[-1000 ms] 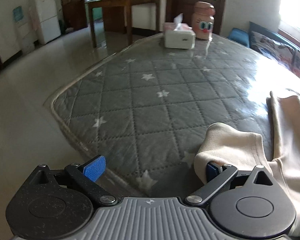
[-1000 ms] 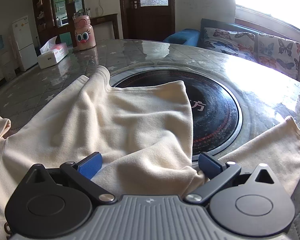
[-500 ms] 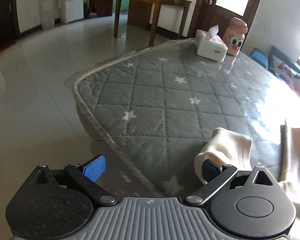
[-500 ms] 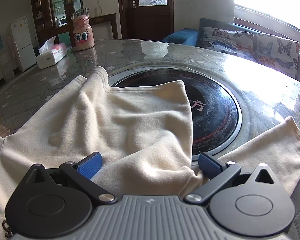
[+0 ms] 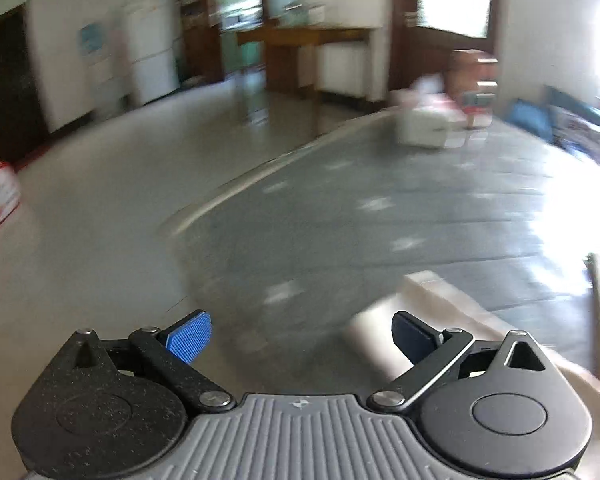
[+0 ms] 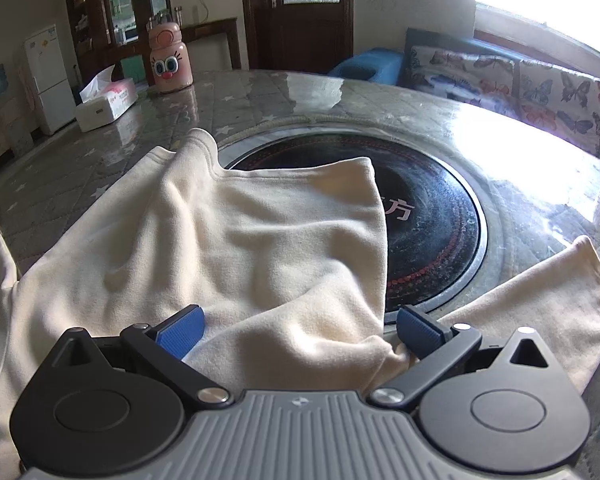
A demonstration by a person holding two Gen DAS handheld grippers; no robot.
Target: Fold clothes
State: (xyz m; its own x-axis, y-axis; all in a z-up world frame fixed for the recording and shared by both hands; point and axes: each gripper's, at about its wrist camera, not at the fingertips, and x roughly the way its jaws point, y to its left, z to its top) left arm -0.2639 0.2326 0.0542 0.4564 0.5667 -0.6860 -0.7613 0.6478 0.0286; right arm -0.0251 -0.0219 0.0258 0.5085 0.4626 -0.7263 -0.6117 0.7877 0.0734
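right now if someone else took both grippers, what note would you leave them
Left gripper: open, holding nothing; cream sleeve cuff lies by its right finger. That view is motion-blurred.
Right gripper: open, low over the cream sweatshirt.
Sweatshirt is spread rumpled on the table, partly covering the black centre disc.
Done: no neat fold visible.
Left: both sleeves and body.

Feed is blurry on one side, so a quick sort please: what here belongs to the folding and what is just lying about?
Job:
- cream garment, spread on the table
- its sleeve by the open left gripper
- open right gripper over the cloth

Lying about:
- tissue box
- pink cartoon bottle
- black round hob
- butterfly cushions
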